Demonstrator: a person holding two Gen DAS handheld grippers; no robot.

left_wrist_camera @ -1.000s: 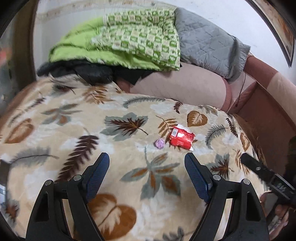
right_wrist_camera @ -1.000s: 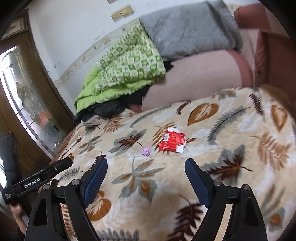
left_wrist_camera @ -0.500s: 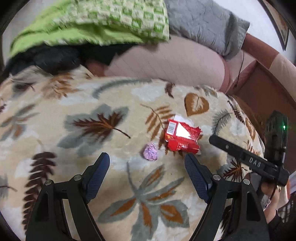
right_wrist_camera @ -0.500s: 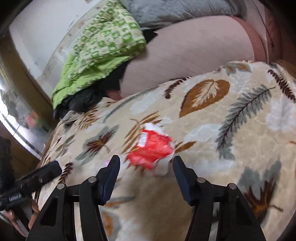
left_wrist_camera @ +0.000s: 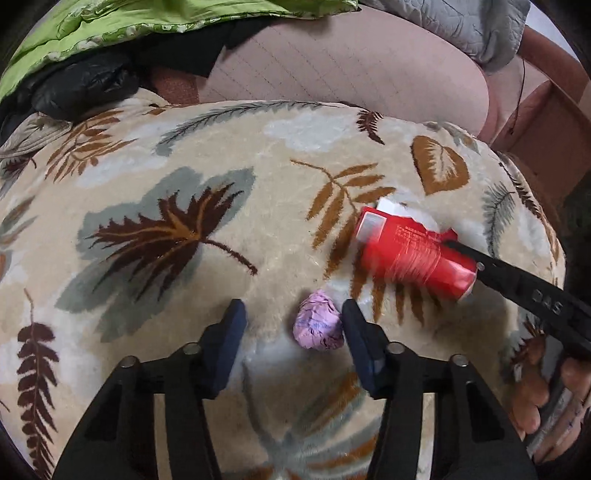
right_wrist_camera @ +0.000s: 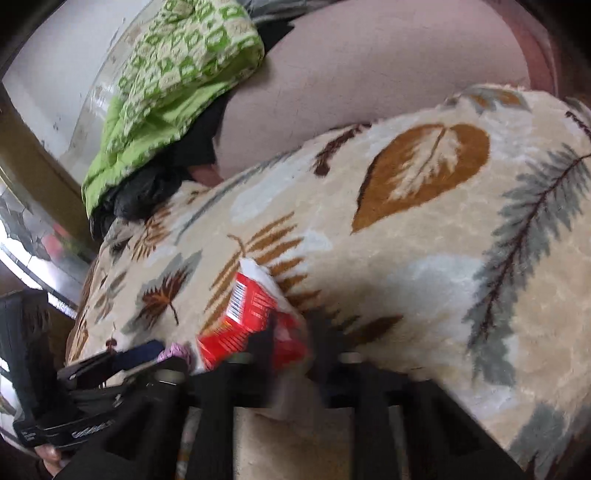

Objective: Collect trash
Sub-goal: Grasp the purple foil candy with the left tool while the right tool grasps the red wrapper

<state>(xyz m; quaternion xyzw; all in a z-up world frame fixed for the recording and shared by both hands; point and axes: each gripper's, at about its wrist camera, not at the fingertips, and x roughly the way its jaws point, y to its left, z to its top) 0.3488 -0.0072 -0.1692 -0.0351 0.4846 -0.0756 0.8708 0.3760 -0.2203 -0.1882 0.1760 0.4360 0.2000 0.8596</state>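
A crumpled purple wrapper [left_wrist_camera: 318, 325] lies on the leaf-patterned blanket [left_wrist_camera: 184, 206] between the blue pads of my left gripper [left_wrist_camera: 291, 325]. The jaws are partly open and the right pad touches the wrapper. A torn red snack packet [left_wrist_camera: 410, 258] lies just beyond it to the right, with my right gripper reaching in on it from the right. In the right wrist view the red packet [right_wrist_camera: 243, 321] sits between the blurred fingers of my right gripper [right_wrist_camera: 288, 332], which look closed on it. The purple wrapper [right_wrist_camera: 175, 350] shows at the left beside my left gripper.
A pink bolster [left_wrist_camera: 351, 66] lies at the back of the bed under a green quilt [left_wrist_camera: 147, 18] and a grey quilt [left_wrist_camera: 461, 22]. A black bag [left_wrist_camera: 81, 88] sits at the back left. The bed frame [left_wrist_camera: 546, 122] rises at the right.
Both grippers moved forward and down onto the blanket. My left jaws narrowed around the purple wrapper. My right jaws closed in on the red packet.
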